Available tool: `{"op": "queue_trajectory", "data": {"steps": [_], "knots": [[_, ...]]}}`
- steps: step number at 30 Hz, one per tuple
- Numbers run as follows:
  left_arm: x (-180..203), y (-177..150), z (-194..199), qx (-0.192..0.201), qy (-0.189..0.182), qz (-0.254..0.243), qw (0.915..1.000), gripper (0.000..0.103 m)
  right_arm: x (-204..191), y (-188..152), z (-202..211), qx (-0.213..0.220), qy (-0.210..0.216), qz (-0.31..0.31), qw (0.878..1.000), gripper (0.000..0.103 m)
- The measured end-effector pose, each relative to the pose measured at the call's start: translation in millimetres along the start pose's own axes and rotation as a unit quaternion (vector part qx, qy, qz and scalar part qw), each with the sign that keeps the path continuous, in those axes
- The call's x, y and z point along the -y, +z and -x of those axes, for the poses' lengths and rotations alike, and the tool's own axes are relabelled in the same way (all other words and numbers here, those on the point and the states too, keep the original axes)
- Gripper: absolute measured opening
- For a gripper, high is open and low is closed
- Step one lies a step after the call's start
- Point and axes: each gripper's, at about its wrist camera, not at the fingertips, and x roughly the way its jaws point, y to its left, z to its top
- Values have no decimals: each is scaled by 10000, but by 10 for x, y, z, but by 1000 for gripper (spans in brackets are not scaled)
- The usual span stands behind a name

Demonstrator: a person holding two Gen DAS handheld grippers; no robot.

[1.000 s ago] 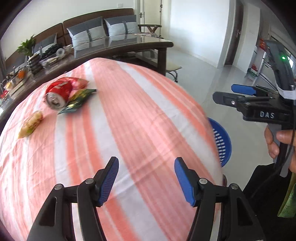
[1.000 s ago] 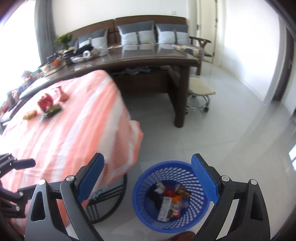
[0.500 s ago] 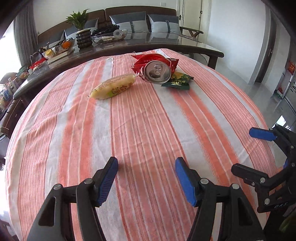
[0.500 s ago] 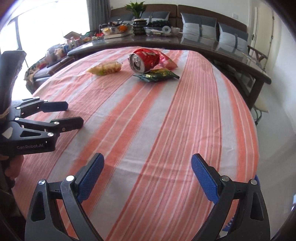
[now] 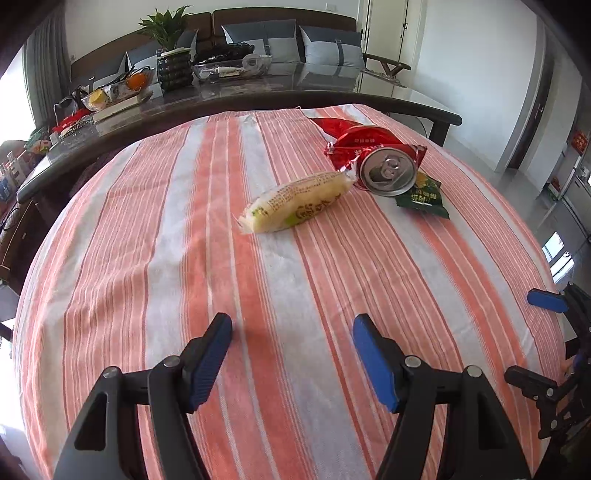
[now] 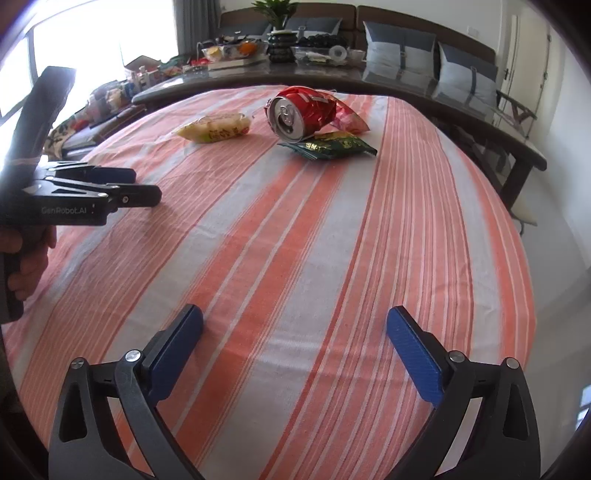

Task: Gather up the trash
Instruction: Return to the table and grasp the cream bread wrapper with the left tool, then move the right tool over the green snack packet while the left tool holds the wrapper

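Trash lies on the striped orange-and-white tablecloth [image 5: 184, 258]: a yellow snack packet [image 5: 295, 208], a red drink can [image 5: 388, 171] on its side, a red wrapper [image 5: 354, 138] behind it and a green packet [image 5: 423, 197] under it. My left gripper [image 5: 291, 325] hovers over the cloth well short of the yellow packet, open with nothing between its fingers. The right wrist view shows the same yellow packet [image 6: 216, 129], can [image 6: 291, 116] and green packet [image 6: 332, 146] far ahead. My right gripper [image 6: 295, 317] is wide open and holds nothing. The left gripper [image 6: 142, 184] shows at its left.
A long dark table [image 5: 258, 99] stands behind, with a potted plant [image 5: 173, 70], bowls and clutter on it. Beyond it is a sofa with grey cushions [image 5: 266, 33]. A person's hand [image 6: 26, 266] holds the left gripper's handle. The cloth drops off to tiled floor at the right [image 6: 554, 184].
Both grippers have swung from the table's edge and the blue floor basket to over the cloth. The trash now sits nearer and more central ahead of the left gripper.
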Motion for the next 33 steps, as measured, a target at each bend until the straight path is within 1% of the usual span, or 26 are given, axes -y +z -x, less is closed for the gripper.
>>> {"op": "queue_trajectory", "data": {"steps": [3, 4, 7, 10, 12, 14, 16, 21, 23, 24, 25, 27, 29, 33], "knots": [[-178, 221, -124, -91, -102, -155, 9998, 70, 1, -6, 4, 5, 14, 0, 10000, 101], [-215, 290, -158, -98, -96, -234, 9996, 70, 0, -6, 5, 4, 15, 0, 10000, 101], [-272, 477, -252, -108, -268, -466, 9985, 70, 0, -6, 5, 5, 17, 0, 10000, 101], [-217, 587, -317, -140, -565, -810, 9950, 70, 0, -6, 5, 7, 22, 0, 10000, 101], [-121, 629, -377, -219, -712, -1153, 9905, 70, 0, -6, 5, 9, 27, 2, 10000, 101], [-30, 658, -441, -269, -683, -1456, 9866, 70, 1, -7, 4, 9, 25, 1, 10000, 102], [33, 678, -486, -290, -654, -1634, 9840, 70, 1, -7, 3, 8, 24, 0, 10000, 101], [-11, 726, -507, -215, -733, -1474, 9861, 69, 3, -8, 5, 10, 30, 0, 10000, 101], [-38, 717, -500, -242, -912, -1357, 9863, 38, 3, -8, 4, 9, 28, 1, 10000, 101], [-41, 710, -480, -231, -966, -1295, 9866, 33, 5, -9, 4, 8, 28, 2, 10000, 101], [-34, 694, -465, -240, -932, -1262, 9873, 25, 4, -9, 4, 9, 28, 1, 10000, 101], [-11, 639, -416, -237, -757, -1146, 9902, 24, 3, -9, 4, 8, 27, 0, 10000, 101], [13, 545, -334, -243, -693, -919, 9931, 24, 5, -10, 4, 8, 27, 1, 10000, 101], [78, 249, -111, -330, -256, -201, 9989, 24, 8, -11, 8, 13, 25, -7, 10000, 101]]}}
